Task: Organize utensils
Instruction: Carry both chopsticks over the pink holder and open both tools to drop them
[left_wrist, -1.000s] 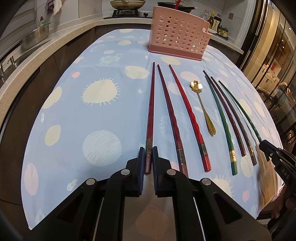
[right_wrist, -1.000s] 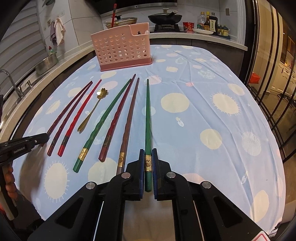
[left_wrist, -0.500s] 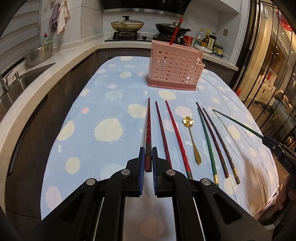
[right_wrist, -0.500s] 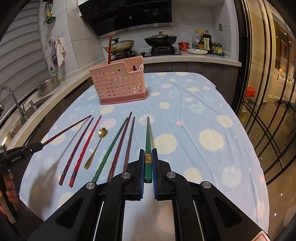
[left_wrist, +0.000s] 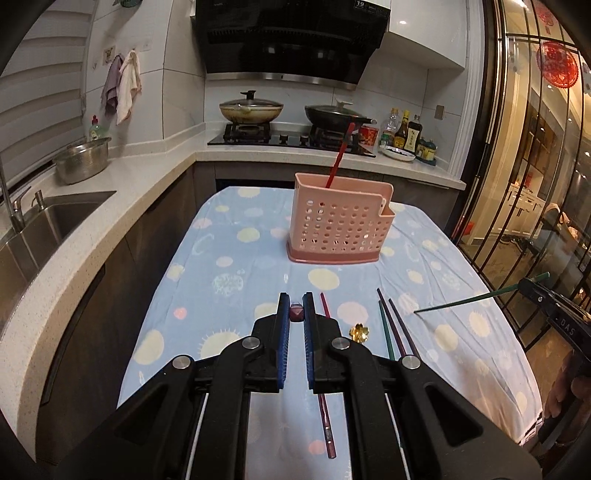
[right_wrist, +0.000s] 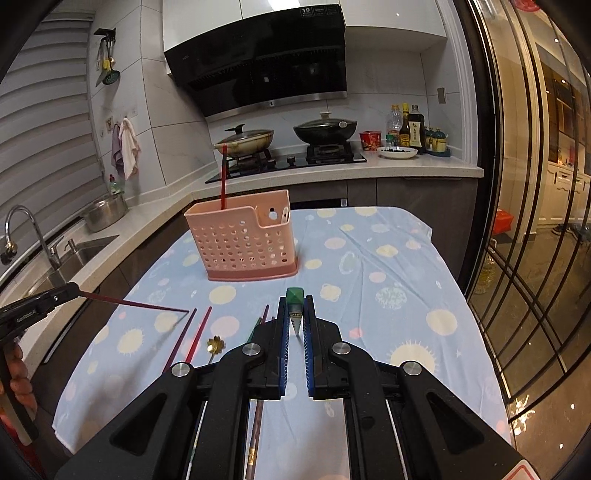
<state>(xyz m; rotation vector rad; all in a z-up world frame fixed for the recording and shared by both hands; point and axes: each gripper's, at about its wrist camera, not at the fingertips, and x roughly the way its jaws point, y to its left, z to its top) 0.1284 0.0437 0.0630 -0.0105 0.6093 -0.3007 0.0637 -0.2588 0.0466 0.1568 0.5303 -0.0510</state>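
Observation:
My left gripper (left_wrist: 296, 317) is shut on a dark red chopstick (left_wrist: 297, 316), held above the table; its shaft shows in the right wrist view (right_wrist: 136, 303). My right gripper (right_wrist: 294, 325) is shut on a green chopstick (right_wrist: 294, 301), also lifted; its shaft shows in the left wrist view (left_wrist: 480, 297). The pink perforated utensil holder (left_wrist: 340, 229) stands mid-table with one red chopstick (left_wrist: 338, 158) in it. Several chopsticks (left_wrist: 395, 328) and a gold flower spoon (left_wrist: 360, 332) lie on the blue cloth.
The table with the blue spotted cloth (left_wrist: 236, 280) sits beside a counter with a sink (left_wrist: 48, 221) on the left. A stove with two pans (left_wrist: 251, 110) is behind. A glass partition (left_wrist: 535, 184) runs along the right.
Both grippers have lifted their chopsticks off the cloth and tilted up, so the views now look toward the holder and stove.

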